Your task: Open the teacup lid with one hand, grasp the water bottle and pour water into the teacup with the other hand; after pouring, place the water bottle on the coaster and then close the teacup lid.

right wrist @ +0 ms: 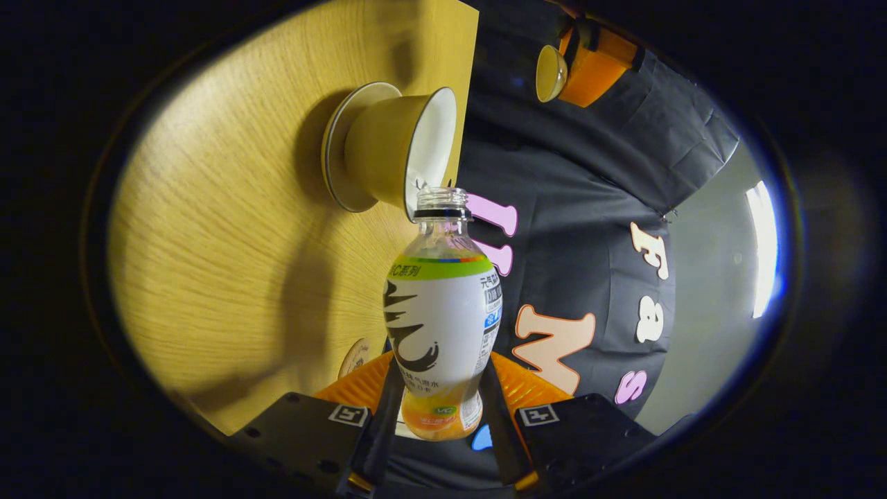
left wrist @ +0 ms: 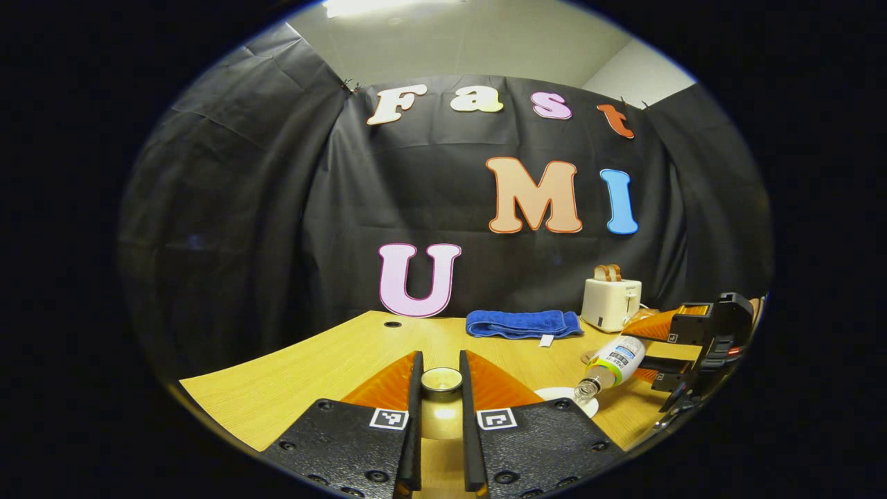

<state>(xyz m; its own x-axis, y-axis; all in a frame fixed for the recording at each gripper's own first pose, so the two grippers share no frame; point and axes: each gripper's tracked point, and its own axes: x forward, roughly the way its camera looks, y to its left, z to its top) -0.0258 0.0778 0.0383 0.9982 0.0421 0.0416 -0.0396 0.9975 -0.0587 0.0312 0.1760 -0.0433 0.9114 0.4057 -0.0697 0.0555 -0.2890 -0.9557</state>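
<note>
The left gripper has its jaws closed on the small round teacup lid, a finger pressing on each side of it, and holds the lid up above the near part of the wooden table. In the right gripper view that lid shows in the other gripper, lifted clear of the cup.

The right gripper clamps the water bottle around its lower body, both fingers against the label. The bottle is uncapped and tipped over, its open neck pointing at the rim of the teacup, right at the cup's white inside. The teacup stands on its saucer on the table. In the left gripper view the tilted bottle is at the right, with its mouth low over the white saucer and the right gripper behind it.

A round coaster lies on the table just beside the right gripper's finger.

Farther back on the table lie a folded blue towel and, to its right, a white toaster with bread in its slots.
</note>
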